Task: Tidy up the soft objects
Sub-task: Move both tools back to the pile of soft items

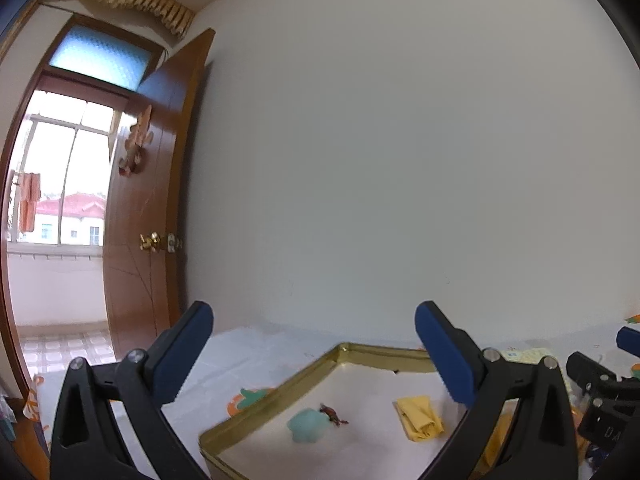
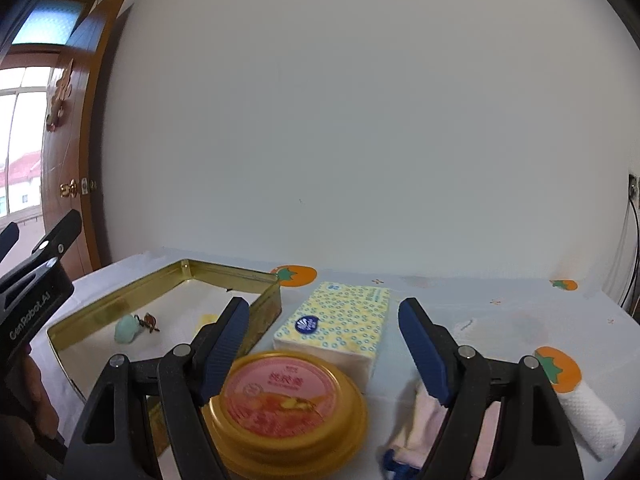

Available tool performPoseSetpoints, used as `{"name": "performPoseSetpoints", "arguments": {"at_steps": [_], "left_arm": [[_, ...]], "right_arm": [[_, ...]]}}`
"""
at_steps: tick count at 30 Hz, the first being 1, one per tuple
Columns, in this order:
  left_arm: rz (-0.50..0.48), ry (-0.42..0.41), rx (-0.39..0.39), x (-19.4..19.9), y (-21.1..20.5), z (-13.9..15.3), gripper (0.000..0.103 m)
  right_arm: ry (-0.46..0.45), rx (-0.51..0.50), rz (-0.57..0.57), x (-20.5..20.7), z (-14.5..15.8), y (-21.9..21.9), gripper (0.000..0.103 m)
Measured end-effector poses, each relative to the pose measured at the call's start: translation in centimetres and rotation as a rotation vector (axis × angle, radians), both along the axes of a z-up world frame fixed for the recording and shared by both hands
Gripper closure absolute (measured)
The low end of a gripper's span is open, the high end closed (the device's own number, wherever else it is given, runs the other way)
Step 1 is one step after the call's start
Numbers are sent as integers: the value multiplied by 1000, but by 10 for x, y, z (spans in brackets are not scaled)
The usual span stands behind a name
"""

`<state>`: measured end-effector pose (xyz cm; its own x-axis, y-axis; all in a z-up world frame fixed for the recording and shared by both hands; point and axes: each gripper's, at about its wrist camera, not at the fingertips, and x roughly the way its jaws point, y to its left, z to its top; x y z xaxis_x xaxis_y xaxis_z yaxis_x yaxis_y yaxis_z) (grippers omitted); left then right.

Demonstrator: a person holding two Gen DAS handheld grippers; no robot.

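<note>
Tin [image 2: 120, 300] on persimmon-print tablecloth [image 2: 500, 320] (white wall [image 2: 360, 120] behind), door [image 1: 144, 220] open.

left gripper [image 1: 314, 354] fingers apart; right gripper [image 2: 323, 346] — likewise

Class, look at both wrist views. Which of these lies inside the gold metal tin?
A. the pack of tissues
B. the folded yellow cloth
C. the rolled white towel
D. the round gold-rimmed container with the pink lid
B: the folded yellow cloth lies on the white liner inside the gold metal tin, while the pack of tissues, the round container and the rolled white towel sit outside it on the table.
</note>
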<state>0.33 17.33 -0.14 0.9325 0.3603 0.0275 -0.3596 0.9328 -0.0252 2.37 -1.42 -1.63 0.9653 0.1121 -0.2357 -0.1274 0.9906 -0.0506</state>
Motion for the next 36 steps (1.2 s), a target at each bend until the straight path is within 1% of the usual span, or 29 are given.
{"name": "performPoseSetpoints", "arguments": {"at_steps": [4,8,11,13,15,17,22,28,32,36], "left_arm": [[-81,76,-111,1,-5,-3,0],[-178,195,-191,5,-19,-11,0],[-200,249,-200,5,-31,-14,0],[-210,261,-196,2,-39,-15,0],[-224,265,-176,-3,-47,-14,0],[-236,273,-144,-8,-58,-14,0],[-283,292,-77,-16,-82,-15,0],[-357,316,-27,-23,-112,-15,0],[-392,334,11,-24,-127,-14,0],[-459,365,40,-25,-143,-15,0]], "right_arm": [[5,-7,-6,-12,0,-11,24],[24,19,-25,-15,-2,-27,24],[17,31,-47,-19,-2,-37,24],[6,27,-58,-23,-2,-41,24],[0,17,-61,-27,-1,-45,24],[-10,11,-71,-31,0,-51,24],[-27,36,-105,-42,3,-75,24],[-48,139,-179,-58,6,-122,24],[-46,206,-243,-72,7,-156,24],[-30,217,-292,-83,7,-183,24]]}}
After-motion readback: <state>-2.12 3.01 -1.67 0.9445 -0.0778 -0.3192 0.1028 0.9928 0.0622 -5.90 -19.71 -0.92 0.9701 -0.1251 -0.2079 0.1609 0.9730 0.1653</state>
